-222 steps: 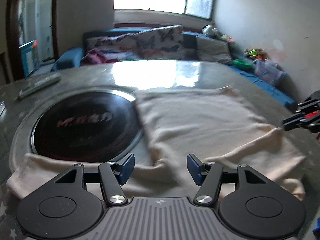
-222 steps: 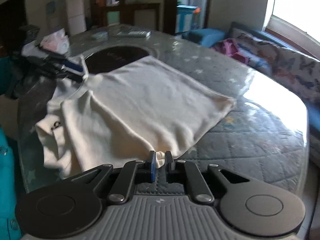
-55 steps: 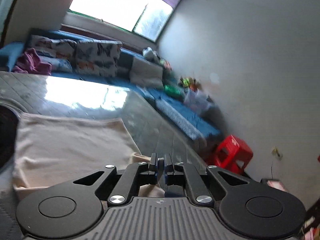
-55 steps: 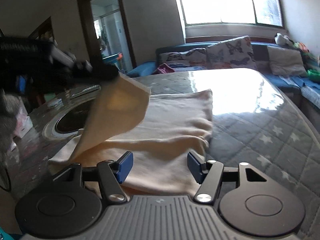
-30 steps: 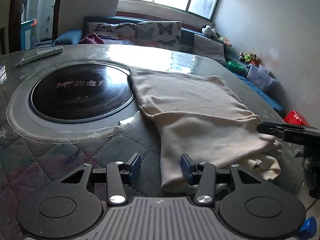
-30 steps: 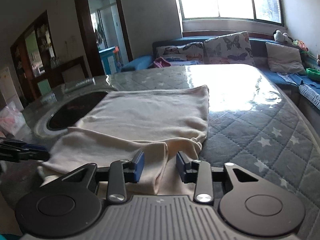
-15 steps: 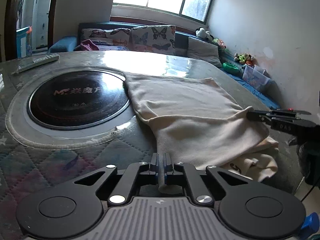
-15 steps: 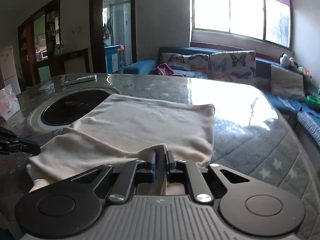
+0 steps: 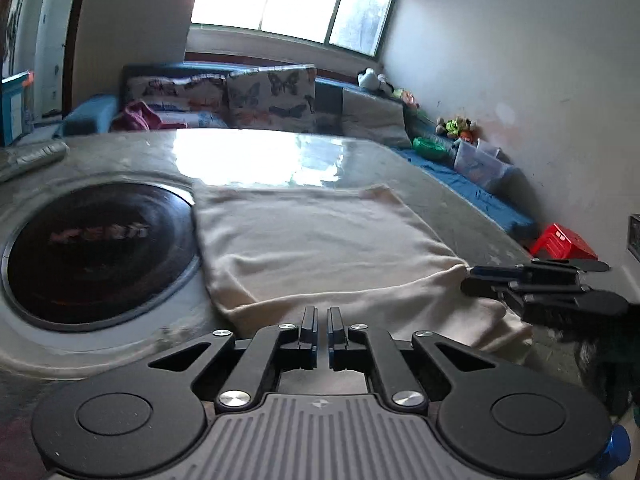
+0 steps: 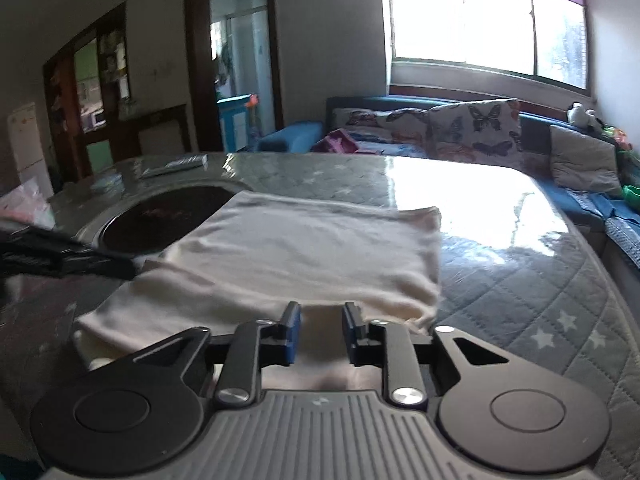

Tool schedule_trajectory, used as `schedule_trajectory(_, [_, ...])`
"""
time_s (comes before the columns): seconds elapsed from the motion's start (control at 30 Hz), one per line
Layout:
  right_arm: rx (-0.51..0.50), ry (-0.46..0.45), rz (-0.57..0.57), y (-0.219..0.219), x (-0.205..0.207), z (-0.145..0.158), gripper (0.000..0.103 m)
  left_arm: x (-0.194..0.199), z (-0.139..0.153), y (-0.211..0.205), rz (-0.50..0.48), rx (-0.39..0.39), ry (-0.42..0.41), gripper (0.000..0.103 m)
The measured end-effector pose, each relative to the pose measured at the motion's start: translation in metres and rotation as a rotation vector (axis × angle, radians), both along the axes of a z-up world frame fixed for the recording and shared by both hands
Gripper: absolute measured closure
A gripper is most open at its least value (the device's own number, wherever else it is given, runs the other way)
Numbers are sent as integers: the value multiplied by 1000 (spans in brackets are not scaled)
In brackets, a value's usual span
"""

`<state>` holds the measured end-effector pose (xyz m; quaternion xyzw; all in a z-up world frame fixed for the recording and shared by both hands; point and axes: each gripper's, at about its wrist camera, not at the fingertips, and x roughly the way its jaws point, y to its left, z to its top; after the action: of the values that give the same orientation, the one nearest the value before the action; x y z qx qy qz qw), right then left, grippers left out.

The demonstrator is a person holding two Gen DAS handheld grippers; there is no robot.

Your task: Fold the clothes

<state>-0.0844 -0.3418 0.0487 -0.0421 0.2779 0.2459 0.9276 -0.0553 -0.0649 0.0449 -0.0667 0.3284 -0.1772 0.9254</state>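
Two grippers work at the near edge of one cream garment (image 9: pixel 320 240). The left gripper (image 9: pixel 319 322) has its black fingers drawn almost together, only a thin slit between them, at the cloth's near hem; whether any fabric is pinched there cannot be told. The right gripper (image 10: pixel 318 322) has its blue-padded fingers (image 10: pixel 294 330) parted a little, with a raised lip of the garment lying in the gap, not squeezed. The garment is soft, matte knit, folded into a rough rectangle with a doubled, rumpled band along its near side; its long axis runs away from both cameras toward the window. It lies on a quilted, star-printed table (image 10: pixel 540 300) under a glossy clear cover, its left edge overlapping the metal rim of a round black glass cooktop (image 9: pixel 96 248). A butterfly-print cushioned sofa (image 9: pixel 260 96) stands beyond the table.
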Motion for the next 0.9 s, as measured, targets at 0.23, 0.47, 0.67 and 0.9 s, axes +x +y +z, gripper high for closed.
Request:
schedule_trajectory(0.23, [-18,32,39,5,-2,-14,77,8,-17,14,114,67,11,100])
schedule_trajectory(0.47, [-20,19,46,6,-3,-11,76,5,-14,39,207,44,48,100])
schedule_trajectory(0.67, [-15,0,43,8,1,-5,66,8,2,14,69,-8,-17,99])
schedule_trajectory(0.9, [-51,14,46,7,2,-11,65,25,-19,11,99,53,25,99])
